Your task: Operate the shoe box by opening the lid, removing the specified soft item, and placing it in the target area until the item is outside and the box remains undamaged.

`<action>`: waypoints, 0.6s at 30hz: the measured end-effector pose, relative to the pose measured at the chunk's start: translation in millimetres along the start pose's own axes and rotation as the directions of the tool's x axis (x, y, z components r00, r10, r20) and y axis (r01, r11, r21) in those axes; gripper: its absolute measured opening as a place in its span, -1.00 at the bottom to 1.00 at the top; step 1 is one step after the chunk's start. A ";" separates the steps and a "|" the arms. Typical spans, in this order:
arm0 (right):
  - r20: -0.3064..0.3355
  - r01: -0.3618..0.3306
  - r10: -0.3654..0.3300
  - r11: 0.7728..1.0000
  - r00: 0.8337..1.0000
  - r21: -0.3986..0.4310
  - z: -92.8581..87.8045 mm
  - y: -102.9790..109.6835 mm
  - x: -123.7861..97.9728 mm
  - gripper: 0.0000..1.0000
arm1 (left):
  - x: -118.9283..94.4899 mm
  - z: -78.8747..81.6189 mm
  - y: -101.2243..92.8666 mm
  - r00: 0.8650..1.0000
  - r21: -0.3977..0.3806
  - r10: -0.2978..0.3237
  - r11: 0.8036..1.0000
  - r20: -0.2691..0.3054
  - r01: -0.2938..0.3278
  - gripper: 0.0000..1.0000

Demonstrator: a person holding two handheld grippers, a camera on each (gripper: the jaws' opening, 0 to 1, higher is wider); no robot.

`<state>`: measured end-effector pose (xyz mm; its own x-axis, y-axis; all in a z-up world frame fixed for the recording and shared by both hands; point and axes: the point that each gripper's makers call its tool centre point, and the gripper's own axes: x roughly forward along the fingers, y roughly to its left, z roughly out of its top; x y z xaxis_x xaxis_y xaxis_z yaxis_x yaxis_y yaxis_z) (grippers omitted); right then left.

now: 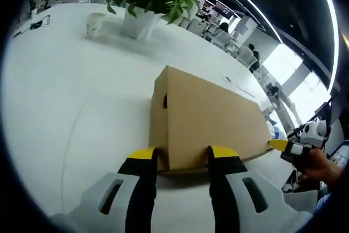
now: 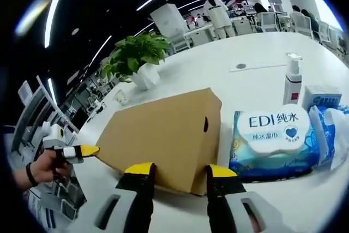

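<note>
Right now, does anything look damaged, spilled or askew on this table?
Nothing stands out. The shoe box sits closed and undented on the white table, the wet wipes pack lies flat beside it, and the potted plant stands upright.

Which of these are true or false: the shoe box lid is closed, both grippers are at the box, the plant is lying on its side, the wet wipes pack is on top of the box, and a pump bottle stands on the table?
1. The shoe box lid is closed. True.
2. The left gripper and the right gripper each have their tips at an end of the box. True.
3. The potted plant lies on its side. False: it stands upright.
4. The wet wipes pack sits on top of the box. False: it lies on the table beside the box.
5. A pump bottle stands on the table. True.
</note>
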<state>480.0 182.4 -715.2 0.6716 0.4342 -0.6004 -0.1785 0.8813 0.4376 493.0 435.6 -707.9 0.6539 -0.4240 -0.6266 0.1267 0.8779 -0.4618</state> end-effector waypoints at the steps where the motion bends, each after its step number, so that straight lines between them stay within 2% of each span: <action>1: -0.001 0.003 -0.003 1.000 1.000 0.000 4.8 -2.8 2.0 -0.31 | 3.1 2.5 -0.7 1.000 0.001 -0.001 1.000 -0.001 0.001 -0.27; 7: -0.001 0.007 -0.007 1.000 1.000 -0.001 17.3 -13.0 9.6 -0.31 | 19.8 14.2 -5.4 1.000 0.007 -0.005 1.000 -0.011 0.005 -0.27; 18: 0.014 0.017 -0.017 1.000 1.000 0.004 21.4 -16.0 11.2 -0.32 | 23.5 16.3 -6.6 1.000 0.007 -0.007 1.000 -0.015 0.007 -0.27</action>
<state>505.8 169.2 -714.6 0.6848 0.4161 -0.5982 -0.1639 0.8879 0.4299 519.7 423.5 -709.3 0.6418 -0.4331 -0.6329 0.1362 0.8765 -0.4617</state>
